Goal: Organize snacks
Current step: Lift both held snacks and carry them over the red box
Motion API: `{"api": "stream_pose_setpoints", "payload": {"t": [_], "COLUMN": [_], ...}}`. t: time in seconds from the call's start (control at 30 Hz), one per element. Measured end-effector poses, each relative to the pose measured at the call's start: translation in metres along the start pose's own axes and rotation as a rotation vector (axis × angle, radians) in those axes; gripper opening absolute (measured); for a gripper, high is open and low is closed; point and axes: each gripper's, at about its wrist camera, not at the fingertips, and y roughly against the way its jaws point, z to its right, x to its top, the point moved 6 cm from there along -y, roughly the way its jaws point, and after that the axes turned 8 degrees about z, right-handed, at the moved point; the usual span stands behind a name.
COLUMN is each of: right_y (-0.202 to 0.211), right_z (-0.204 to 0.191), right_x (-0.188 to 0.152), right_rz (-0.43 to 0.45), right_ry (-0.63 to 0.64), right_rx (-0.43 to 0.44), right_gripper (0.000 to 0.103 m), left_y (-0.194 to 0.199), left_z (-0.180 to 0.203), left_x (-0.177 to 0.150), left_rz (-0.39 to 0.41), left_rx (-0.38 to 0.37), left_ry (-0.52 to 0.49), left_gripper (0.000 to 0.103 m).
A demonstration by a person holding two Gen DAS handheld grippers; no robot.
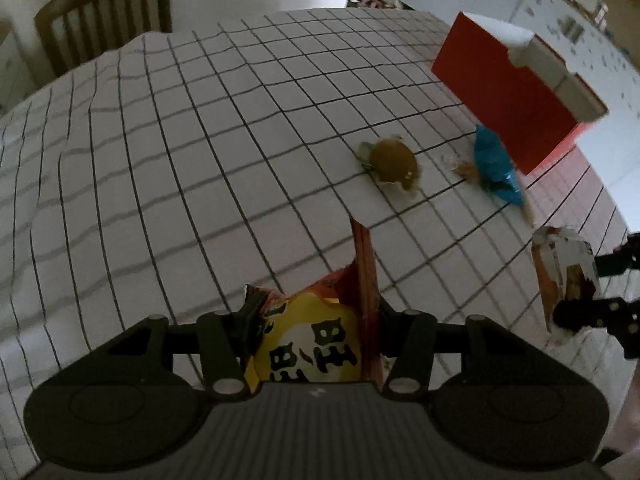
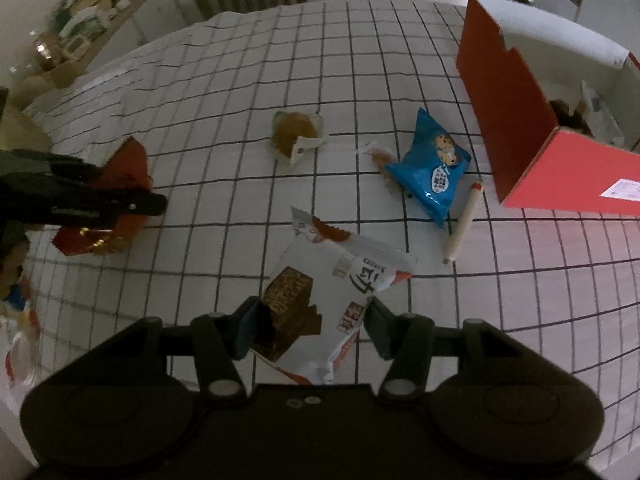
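My left gripper (image 1: 316,344) is shut on a red and yellow snack packet (image 1: 320,344); it also shows in the right wrist view (image 2: 108,204). My right gripper (image 2: 308,328) is shut on a white wafer packet (image 2: 320,288), seen at the right edge of the left wrist view (image 1: 564,272). A clear-wrapped brown cake (image 2: 296,132) (image 1: 392,160), a blue cookie bag (image 2: 434,172) (image 1: 496,164) and a sausage stick (image 2: 462,224) lie on the checked tablecloth (image 2: 240,80). A red box (image 2: 516,132) (image 1: 512,92) with a white inside stands open at the right.
A wooden chair (image 1: 104,12) stands behind the table's far edge. A side shelf with clutter (image 2: 80,44) is at the far left. The red box holds some wrapped items (image 2: 576,116).
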Motion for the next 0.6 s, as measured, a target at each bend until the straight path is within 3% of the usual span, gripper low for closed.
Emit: {"api": "stream_pose_setpoints", "payload": {"t": [0.33,0.6], "right_y": [0.057,0.090], "right_z": [0.018,0.048], "right_x": [0.003,0.014], "right_rz": [0.053,0.089], "right_ry": [0.100,0.161], "right_rx": [0.029,0.080], "right_gripper": [0.055,0.055], "left_y": [0.034,0.056], "left_z": [0.056,0.122], "left_x": [-0.007,0.016], "left_rz": [0.036,0.101], "left_rx": [0.003,-0.016], "left_ry": [0.028,0.038], "left_gripper": [0.054,0.054]}}
